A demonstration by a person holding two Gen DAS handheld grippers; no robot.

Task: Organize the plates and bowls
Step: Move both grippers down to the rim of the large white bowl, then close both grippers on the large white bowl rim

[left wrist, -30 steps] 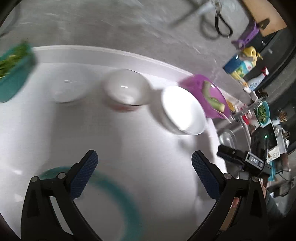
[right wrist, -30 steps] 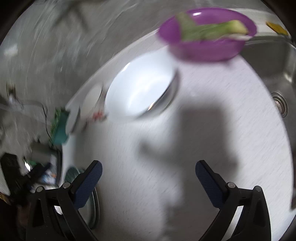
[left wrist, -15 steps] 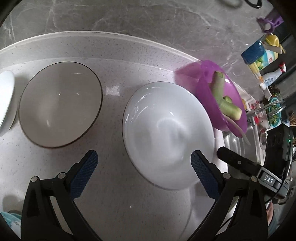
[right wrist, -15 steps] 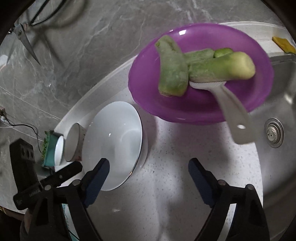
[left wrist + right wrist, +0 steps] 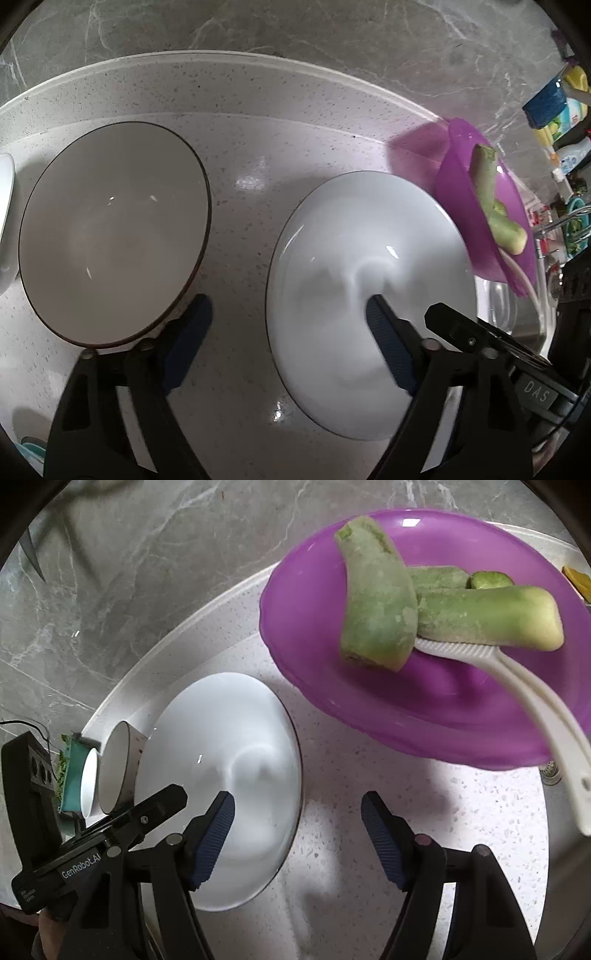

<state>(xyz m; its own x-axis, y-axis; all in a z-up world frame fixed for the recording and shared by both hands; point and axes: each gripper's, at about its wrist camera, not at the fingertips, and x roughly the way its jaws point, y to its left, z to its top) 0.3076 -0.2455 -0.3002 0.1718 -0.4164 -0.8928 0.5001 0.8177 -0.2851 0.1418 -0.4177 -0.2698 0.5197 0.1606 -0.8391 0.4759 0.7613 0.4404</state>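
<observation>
Left gripper (image 5: 286, 332): spread wide, straddling round white ceramic bowl (image 5: 369, 302) rim.
Right gripper (image 5: 297, 840): spread, holding nothing.
Risk: pinching crooked, tipping bowl, bumping purple plastic plate (image 5: 443, 709).

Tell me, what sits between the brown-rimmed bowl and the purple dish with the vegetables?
The white bowl sits between the brown-rimmed bowl and purple dish, plainest in the left wrist view.
</observation>
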